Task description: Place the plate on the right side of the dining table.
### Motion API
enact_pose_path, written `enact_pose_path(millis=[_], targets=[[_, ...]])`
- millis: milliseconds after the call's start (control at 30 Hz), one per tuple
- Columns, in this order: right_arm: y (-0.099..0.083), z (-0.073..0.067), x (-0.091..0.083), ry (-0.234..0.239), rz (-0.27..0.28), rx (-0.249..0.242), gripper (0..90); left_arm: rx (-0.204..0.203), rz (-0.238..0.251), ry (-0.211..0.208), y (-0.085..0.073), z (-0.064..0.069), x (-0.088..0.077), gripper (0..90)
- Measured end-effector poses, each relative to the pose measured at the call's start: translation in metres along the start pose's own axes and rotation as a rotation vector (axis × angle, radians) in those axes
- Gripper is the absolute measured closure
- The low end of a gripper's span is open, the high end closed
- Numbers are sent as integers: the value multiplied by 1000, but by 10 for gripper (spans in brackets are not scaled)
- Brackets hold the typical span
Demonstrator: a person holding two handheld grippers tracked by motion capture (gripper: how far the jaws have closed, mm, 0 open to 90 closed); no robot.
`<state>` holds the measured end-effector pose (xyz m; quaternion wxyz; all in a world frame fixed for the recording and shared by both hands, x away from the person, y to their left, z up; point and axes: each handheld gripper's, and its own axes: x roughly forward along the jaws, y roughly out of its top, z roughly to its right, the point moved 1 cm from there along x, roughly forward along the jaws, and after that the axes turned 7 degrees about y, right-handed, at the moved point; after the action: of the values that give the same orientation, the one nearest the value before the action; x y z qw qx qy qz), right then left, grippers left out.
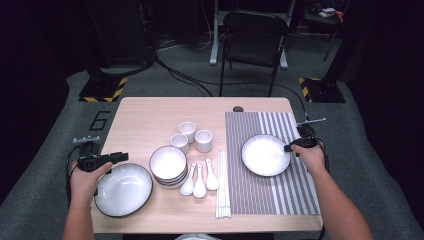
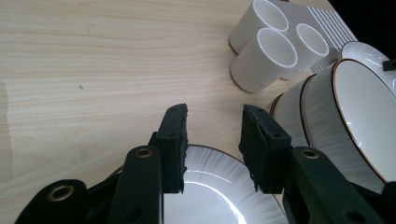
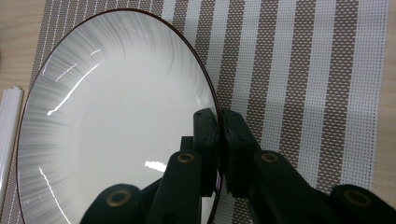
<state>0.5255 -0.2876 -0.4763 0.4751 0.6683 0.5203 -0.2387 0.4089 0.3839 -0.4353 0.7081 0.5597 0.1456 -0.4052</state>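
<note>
We saw the right gripper (image 1: 288,148) clamped on the right rim of the white plate (image 1: 265,155), which lay on the striped placemat (image 1: 272,195) at the right half of the wooden table (image 1: 145,112). In the right gripper view its jaws were pressed together on the dark-edged rim of the plate (image 3: 116,116), one jaw over the inside, one outside, the placemat (image 3: 303,70) underneath. The white chopsticks (image 3: 9,121) lay just off the mat's edge there.

The left gripper (image 1: 120,157) sat at the far left rim of the large bowl (image 1: 123,190) at the front left of the table. In the left gripper view its jaws stood partly open above the bowl's rim (image 2: 210,161), gap clear between them, pads not pressing on anything; the left gripper (image 2: 212,116) held nothing.

Between the two: a stack of bowls (image 1: 168,164) just right of the large bowl, three white cups (image 1: 192,136) behind the stack, three white spoons (image 1: 199,181) beside it, then the chopsticks (image 1: 222,185) along the placemat's left edge. In the left gripper view the cups (image 2: 275,44) stood clustered and touching, the stack of bowls (image 2: 345,107) near them. A small dark object (image 1: 238,109) lay at the table's far edge; we could not tell what it was.
</note>
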Motion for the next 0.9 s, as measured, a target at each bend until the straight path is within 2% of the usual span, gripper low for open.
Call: enact_pose_path(millis=[133, 167, 233, 300, 333, 367, 667, 900], targets=[[-1, 0, 2, -14, -5, 0, 847, 0, 4, 6, -1, 0, 1, 609], [-1, 1, 3, -23, -7, -7, 840, 14, 2, 5, 0, -1, 2, 608], [-3, 1, 5, -51, -20, -13, 835, -4, -3, 13, -1, 1, 3, 607], [-4, 1, 7, -59, -22, -19, 829, 8, -3, 22, -1, 0, 3, 603], [-4, 2, 6, -51, -14, -18, 820, 1, 0, 23, -2, 0, 3, 600], [-4, 2, 6, -45, -9, -16, 810, 16, 0, 24, -1, -1, 3, 599], [-6, -3, 4, -65, -5, -57, 745, 17, -2, 33, -3, -2, 4, 592], [-8, -8, -2, -60, 19, -52, 676, 15, -4, 45, -4, -3, 7, 590]])
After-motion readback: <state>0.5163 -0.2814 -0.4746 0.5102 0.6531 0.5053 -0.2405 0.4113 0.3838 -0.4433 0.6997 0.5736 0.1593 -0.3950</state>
